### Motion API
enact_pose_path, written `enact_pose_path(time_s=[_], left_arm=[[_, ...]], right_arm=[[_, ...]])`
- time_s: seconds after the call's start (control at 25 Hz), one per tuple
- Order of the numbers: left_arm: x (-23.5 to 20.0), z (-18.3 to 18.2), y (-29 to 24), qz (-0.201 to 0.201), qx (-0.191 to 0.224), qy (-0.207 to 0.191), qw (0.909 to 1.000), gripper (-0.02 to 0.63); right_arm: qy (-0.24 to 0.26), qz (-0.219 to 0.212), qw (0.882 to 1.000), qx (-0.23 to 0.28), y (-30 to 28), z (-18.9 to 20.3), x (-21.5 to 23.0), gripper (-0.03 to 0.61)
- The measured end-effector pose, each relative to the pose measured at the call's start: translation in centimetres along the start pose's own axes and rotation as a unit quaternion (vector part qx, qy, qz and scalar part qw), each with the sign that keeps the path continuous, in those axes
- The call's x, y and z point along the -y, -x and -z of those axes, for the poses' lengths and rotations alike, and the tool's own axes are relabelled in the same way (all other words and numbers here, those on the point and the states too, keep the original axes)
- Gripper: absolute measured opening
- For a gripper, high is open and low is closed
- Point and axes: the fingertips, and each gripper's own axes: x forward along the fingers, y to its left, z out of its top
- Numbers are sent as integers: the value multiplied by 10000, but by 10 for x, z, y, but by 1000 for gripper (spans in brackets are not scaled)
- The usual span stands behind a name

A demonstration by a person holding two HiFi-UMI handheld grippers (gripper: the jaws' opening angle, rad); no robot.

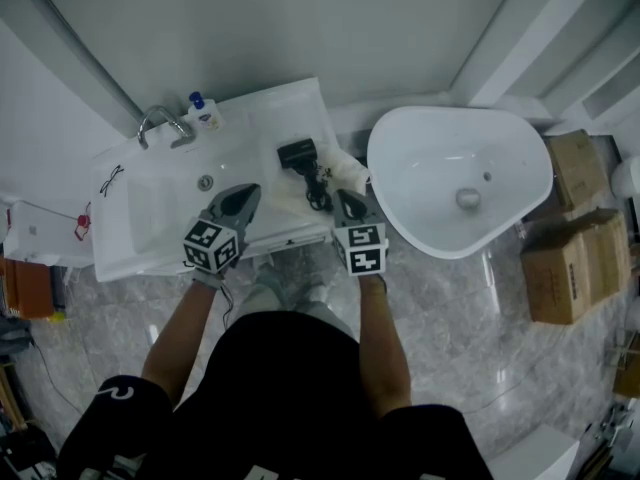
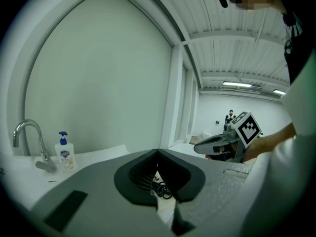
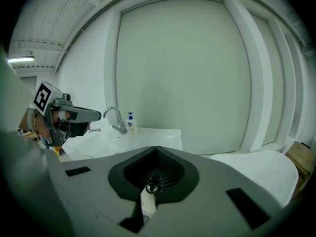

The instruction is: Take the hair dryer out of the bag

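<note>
Holds the left gripper (image 1: 246,194) clenched shut on nothing, jaw tips pressed together, over the front part of a white counter (image 1: 290,103). Holds the right gripper (image 1: 346,200) likewise clamped and empty, near the counter's right front corner, apart from the left.

Has a coiled black cord (image 1: 318,194) on the counter top between the two tips. Has a crumpled white bag (image 1: 350,175) at 12 o'clock of the right gripper, just beside its tip; cannot tell what is inside. Has the hair dryer (image 1: 297,154) outside the bag, at 11 o'clock of the right gripper, flat on the counter just beside the bag's left edge: black, blocky, its cord trailing toward 6 o'clock.

Faces a sunken sink (image 1: 150,208) at 9 o'clock of the left gripper, a drain (image 1: 205,182) in its floor. Has a chrome faucet (image 1: 160,124) and a soap bottle (image 1: 204,114) at the sink's 12 o'clock rim, and glasses (image 1: 112,178) on its left ledge. Has open counter top between dryer and wall.

Stands beside a large white basin (image 1: 420,168) at 3 o'clock, its rim close to the counter's right edge, with shut cardboard boxes (image 1: 575,258) beyond it.
</note>
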Motion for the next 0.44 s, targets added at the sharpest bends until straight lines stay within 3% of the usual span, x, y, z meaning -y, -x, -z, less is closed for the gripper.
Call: enact_pose_path(time_s=[0.44], left_arm=[[-5, 1, -4, 24, -4, 76, 10000, -2]], right_arm=[[22, -20, 10000, -27, -4, 3, 1, -5]])
